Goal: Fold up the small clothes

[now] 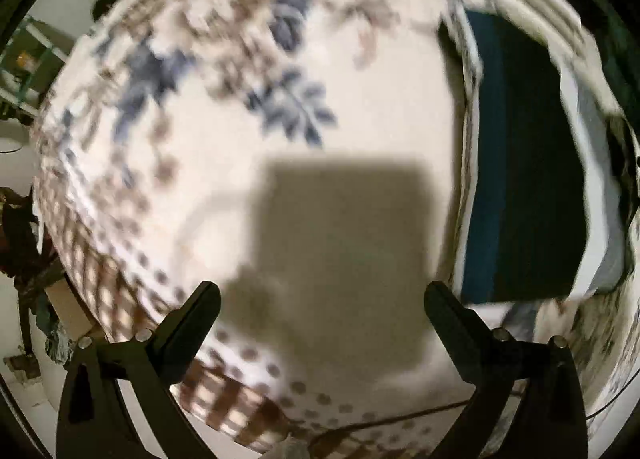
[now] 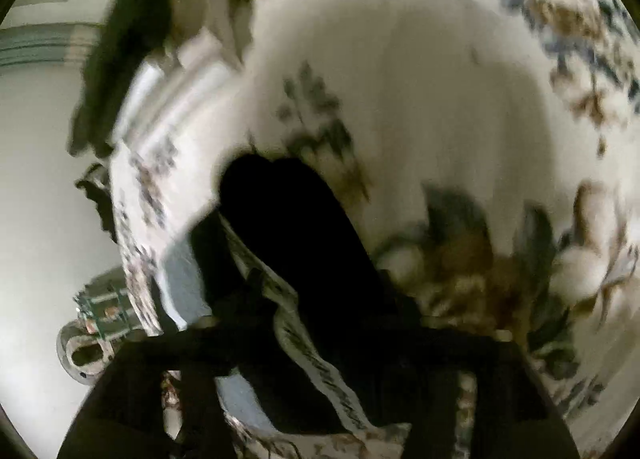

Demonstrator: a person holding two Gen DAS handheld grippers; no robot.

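In the left wrist view, my left gripper (image 1: 320,299) is open and empty above the floral bedspread (image 1: 248,99), its square shadow below it. A folded stack of clothes (image 1: 524,163), dark teal and black with white and grey edges, lies to the right of it. In the right wrist view, my right gripper (image 2: 316,275) is shut on a black garment with a patterned band (image 2: 304,259) and holds it over the bedspread (image 2: 400,99). The fingers are mostly hidden by the dark cloth. The view is blurred by motion.
The bed's edge curves along the left of the left wrist view, with floor and clutter (image 1: 24,259) beyond it. In the right wrist view a dark garment (image 2: 120,43) lies at the far left, and a round metal object (image 2: 88,347) sits on the floor.
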